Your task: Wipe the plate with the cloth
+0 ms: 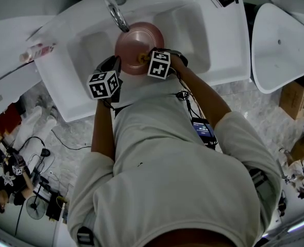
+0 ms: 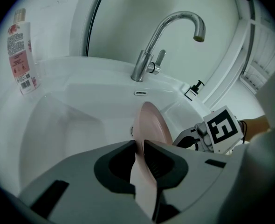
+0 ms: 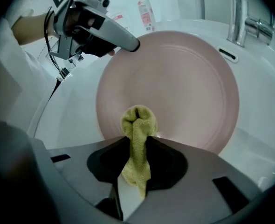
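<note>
A pink plate (image 1: 136, 44) is held on edge over the white sink (image 1: 85, 45). My left gripper (image 2: 138, 146) is shut on the plate (image 2: 152, 125) at its rim, seen edge-on in the left gripper view. In the right gripper view the plate (image 3: 175, 87) faces the camera, and the left gripper (image 3: 135, 45) clamps its upper left rim. My right gripper (image 3: 138, 141) is shut on a yellow cloth (image 3: 137, 143), whose bunched end touches the plate's lower face. In the head view the right gripper (image 1: 144, 58) sits at the plate's lower right.
A chrome tap (image 2: 168, 36) curves over the basin behind the plate. A pink-labelled bottle (image 2: 21, 55) stands on the sink's left ledge, and a small black-topped dispenser (image 2: 192, 90) on the right. A white seat or lid (image 1: 278, 45) lies to the sink's right.
</note>
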`<act>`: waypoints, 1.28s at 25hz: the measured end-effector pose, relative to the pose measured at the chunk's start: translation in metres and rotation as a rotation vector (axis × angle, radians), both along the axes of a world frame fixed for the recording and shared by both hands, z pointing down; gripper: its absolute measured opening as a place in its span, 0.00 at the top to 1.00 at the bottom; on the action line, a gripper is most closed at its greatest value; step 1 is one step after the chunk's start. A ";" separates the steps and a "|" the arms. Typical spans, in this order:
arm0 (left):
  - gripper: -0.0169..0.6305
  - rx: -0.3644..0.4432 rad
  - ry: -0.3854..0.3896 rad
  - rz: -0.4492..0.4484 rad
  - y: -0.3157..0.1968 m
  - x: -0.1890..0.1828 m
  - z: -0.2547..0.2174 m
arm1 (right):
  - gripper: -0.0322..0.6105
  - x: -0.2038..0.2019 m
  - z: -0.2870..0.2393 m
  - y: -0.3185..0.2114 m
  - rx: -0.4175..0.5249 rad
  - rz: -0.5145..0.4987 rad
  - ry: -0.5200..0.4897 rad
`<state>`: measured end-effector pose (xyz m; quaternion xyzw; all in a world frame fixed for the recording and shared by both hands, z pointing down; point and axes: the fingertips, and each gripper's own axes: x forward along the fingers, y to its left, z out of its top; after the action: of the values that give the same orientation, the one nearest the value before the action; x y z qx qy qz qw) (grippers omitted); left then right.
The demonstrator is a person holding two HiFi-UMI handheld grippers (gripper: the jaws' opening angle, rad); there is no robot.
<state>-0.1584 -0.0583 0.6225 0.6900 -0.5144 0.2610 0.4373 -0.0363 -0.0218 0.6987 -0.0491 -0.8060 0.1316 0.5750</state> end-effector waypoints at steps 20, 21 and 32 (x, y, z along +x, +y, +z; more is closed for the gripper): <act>0.86 0.024 -0.010 0.078 -0.003 0.013 -0.010 | 0.80 0.038 0.014 -0.095 -0.085 0.607 0.013; 0.86 0.025 -0.010 0.080 -0.003 0.013 -0.010 | 0.80 0.037 0.012 -0.100 -0.089 0.639 0.004; 0.85 0.032 -0.012 0.091 -0.004 0.017 -0.013 | 0.80 -0.015 -0.028 -0.119 -0.028 0.643 -0.139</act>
<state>-0.1413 -0.0627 0.6096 0.7180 -0.4892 0.2767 0.4105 -0.0508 -0.1408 0.6704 0.1914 -0.8157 0.3137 0.4468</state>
